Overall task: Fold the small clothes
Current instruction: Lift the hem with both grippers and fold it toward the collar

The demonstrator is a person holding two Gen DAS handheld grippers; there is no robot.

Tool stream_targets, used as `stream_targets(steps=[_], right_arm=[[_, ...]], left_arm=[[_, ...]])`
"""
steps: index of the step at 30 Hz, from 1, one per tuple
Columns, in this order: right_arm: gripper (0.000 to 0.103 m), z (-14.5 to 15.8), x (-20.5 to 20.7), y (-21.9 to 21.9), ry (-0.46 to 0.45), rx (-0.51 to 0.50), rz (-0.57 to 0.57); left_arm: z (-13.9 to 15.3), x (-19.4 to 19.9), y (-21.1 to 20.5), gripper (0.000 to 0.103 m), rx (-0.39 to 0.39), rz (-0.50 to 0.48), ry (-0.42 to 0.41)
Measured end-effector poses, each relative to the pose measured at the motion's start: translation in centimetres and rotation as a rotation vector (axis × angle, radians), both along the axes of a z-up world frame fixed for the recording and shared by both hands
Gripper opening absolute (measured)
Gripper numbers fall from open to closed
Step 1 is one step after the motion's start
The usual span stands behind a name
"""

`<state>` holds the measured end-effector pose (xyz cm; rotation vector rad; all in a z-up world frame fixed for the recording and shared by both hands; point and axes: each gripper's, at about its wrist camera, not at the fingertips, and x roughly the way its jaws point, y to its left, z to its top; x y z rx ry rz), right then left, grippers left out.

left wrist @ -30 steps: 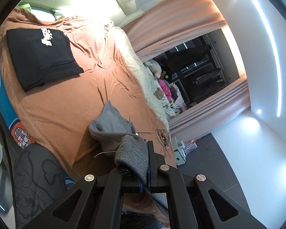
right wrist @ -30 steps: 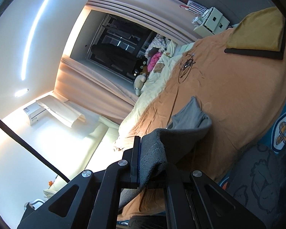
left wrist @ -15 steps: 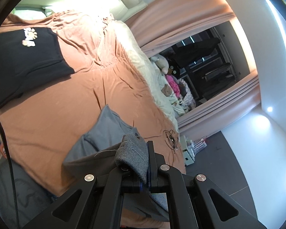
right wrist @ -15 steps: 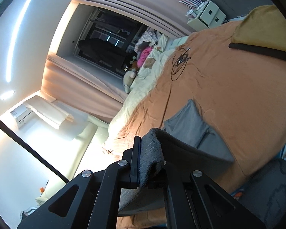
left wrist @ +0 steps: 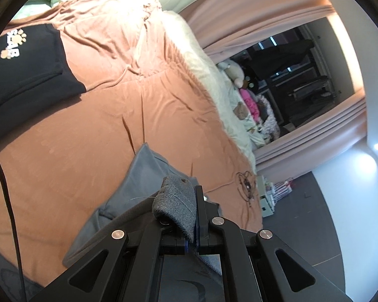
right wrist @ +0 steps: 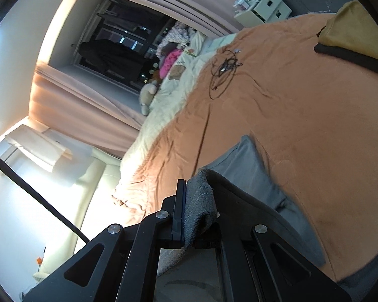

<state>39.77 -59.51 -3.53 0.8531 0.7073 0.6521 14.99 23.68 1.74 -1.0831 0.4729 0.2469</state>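
Change: since a second ago, more of the grey garment (left wrist: 138, 186) lies spread on the orange bed cover (left wrist: 63, 136), and both cameras sit lower and nearer the bed.
Far left: a folded black top (left wrist: 30, 63) with a paw print lies well apart from the work.
Left gripper (left wrist: 195, 202): jaws closed on a thick bunched grey hem, which bulges over the left finger.
Garment position: its far end rests flat on the cover, its near end is lifted and pinched, cloth sloping from the jaws down and forward.
Long axis: runs away from the jaws across the bed; the held edge spans between the two grippers, judging by both views.
Right gripper (right wrist: 189, 201): jaws clamped on the other end of the grey garment (right wrist: 249, 176), hem rolled over the right finger.
Pose: both grippers are tilted, low over the near bed edge, neither clearly nearer.
Far right: a folded mustard garment (right wrist: 352, 30).
Next move, as a judgement: carrying the held edge forward over the flat part.
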Motion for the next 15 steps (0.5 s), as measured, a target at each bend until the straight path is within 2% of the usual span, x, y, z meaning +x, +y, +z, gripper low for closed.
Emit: stream_targets(steps=[6, 15], right_arm=[[0.0, -0.4, 3.5, 2.3, 0.061, -0.039, -0.004], [0.0, -0.7, 7.3, 5.0, 0.14, -0.121, 0.011]], left_arm=[[-3.4, 4.4, 1.7, 0.003, -0.029, -0.004, 0.089], [-7.5, 10.4, 3.8, 0.003, -0.031, -0.02, 0.203]])
